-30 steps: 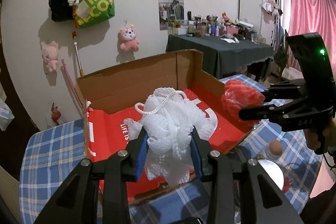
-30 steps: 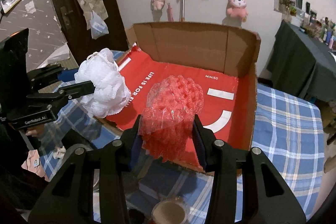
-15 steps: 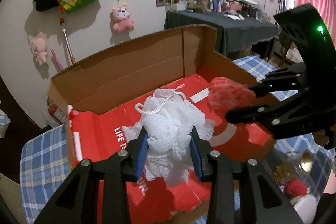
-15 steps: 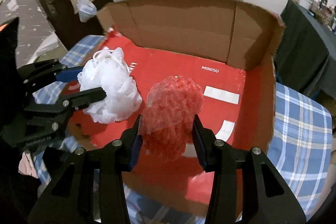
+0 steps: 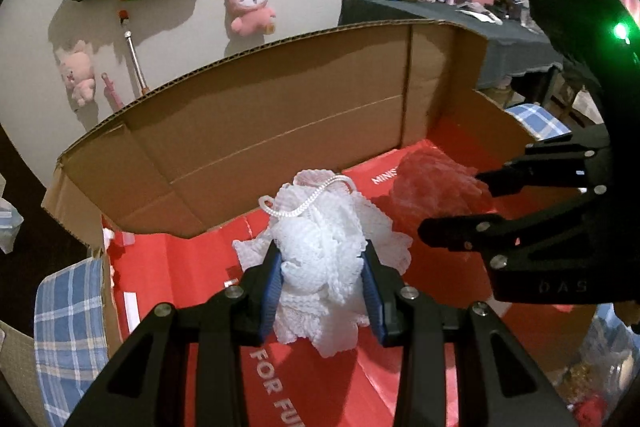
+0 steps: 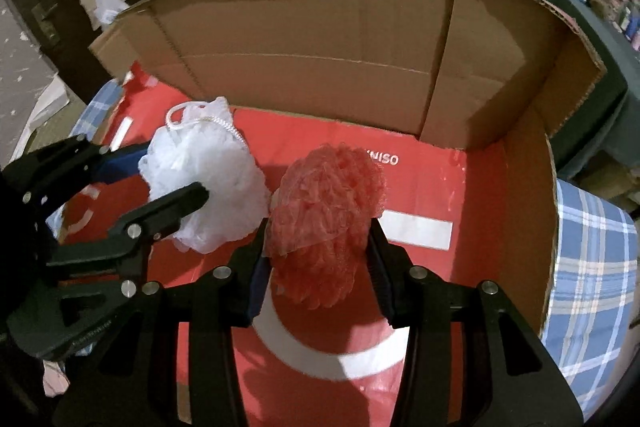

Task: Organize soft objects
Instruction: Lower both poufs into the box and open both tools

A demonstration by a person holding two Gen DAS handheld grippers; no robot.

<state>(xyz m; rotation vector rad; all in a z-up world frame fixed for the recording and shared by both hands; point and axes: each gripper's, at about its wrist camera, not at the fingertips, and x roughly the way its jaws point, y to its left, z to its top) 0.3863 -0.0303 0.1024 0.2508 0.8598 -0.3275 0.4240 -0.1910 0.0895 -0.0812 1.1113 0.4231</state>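
Lowering both loads into the cardboard box (image 6: 320, 39): left hand-held gripper (image 5: 322, 291) pinches the white bath sponge (image 5: 324, 247), right hand-held gripper (image 6: 318, 259) pinches the red bath sponge (image 6: 328, 211), both hanging over the red liner (image 6: 432, 179), side by side and close together. Judgement: go down until each sponge rests on the liner, keep them apart, then spread the jaws fully so mesh does not snag the pads. Count: two sponges, one box, two grippers.

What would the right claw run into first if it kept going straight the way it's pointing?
Probably the red floor of the cardboard box. The right claw, holding the red mesh puff, points steeply down at it; depth is unclear.
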